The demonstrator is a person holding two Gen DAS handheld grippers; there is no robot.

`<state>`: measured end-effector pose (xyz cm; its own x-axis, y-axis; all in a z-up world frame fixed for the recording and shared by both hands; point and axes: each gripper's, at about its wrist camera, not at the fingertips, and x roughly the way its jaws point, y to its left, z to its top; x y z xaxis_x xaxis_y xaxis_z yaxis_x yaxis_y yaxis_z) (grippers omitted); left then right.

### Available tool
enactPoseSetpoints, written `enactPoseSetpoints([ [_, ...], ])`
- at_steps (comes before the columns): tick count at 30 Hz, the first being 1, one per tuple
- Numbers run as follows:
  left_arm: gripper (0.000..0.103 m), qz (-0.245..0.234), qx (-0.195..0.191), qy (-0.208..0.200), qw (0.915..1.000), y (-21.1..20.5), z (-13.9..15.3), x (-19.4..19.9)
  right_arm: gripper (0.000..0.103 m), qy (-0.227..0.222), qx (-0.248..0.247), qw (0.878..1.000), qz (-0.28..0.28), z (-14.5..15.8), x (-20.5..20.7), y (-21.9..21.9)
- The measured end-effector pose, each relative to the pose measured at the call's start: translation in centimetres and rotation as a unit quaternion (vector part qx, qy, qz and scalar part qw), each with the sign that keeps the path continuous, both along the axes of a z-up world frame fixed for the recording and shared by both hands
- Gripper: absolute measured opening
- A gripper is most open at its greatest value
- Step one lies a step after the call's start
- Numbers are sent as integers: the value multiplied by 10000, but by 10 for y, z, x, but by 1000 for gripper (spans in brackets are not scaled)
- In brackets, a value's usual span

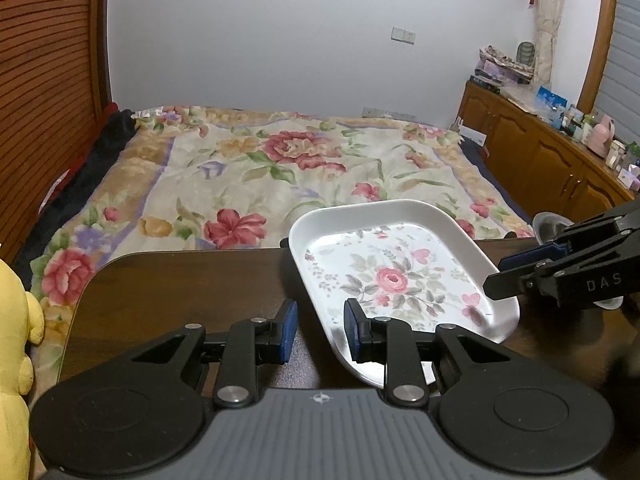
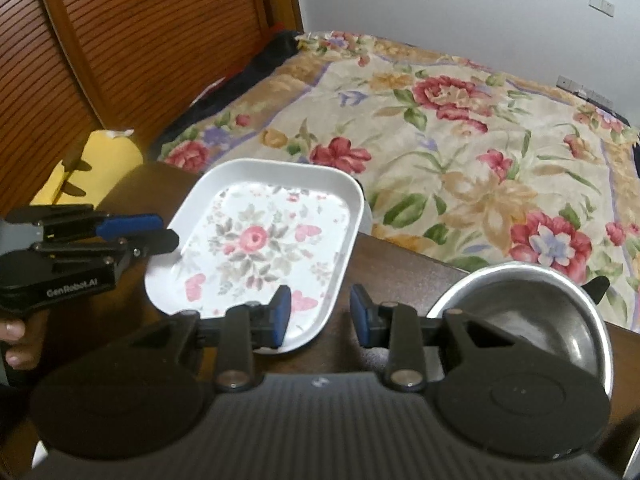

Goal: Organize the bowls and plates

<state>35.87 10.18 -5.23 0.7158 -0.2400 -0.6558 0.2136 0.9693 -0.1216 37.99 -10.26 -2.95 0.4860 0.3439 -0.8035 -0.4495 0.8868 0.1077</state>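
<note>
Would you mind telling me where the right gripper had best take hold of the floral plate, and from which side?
Probably the raised white rim at the near edge of the floral plate, approached from the near side, one finger over the lip and one beneath. The plate is shallow and flat, so only the upturned rim offers purchase. The right gripper is open there already, and the steel bowl stands apart to the right.

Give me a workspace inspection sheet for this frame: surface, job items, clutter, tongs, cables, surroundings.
Surface: dark wooden table, at the foot of a bed.
Job's things: floral plate, white and rectangular, flat on the table; steel bowl beside it, apart.
Clutter: nothing seen on the table.
Tongs: left tongs open, straddling the plate's near rim; right tongs open, at the plate's corner, gripping nothing.
Cables: nothing seen.
Surroundings: floral bedspread, wooden cabinet with knick-knacks, yellow plush toy.
</note>
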Motion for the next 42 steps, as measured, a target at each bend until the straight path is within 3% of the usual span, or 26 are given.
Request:
enactPoseSetpoints([
  [6, 24, 26, 9, 106, 9999, -1, -6, 3, 29, 57, -75, 9999, 36, -4, 7, 3],
  [7, 23, 24, 21, 103, 9999, -2, -6, 3, 21, 61, -81, 9999, 67, -5, 8, 3],
  [10, 19, 13, -24, 111, 9999, -2, -7, 4, 11, 36, -171, 9998, 111, -7, 9, 4],
  [20, 17, 30, -189, 92, 9998, 2, -8, 2, 11, 127, -227, 9995, 151, -12, 12, 5],
  [26, 13, 156, -378, 277, 9988, 6, -3, -9, 11, 123, -228, 9994, 209, -12, 13, 6],
  [35, 14, 176, -553, 84, 9983, 12, 39, -50, 11, 89, 84, 9998, 183, 11, -17, -1],
  [42, 13, 112, -446, -101, 9989, 16, 70, -76, 11, 39, 357, 9993, 104, 31, -51, -1],
])
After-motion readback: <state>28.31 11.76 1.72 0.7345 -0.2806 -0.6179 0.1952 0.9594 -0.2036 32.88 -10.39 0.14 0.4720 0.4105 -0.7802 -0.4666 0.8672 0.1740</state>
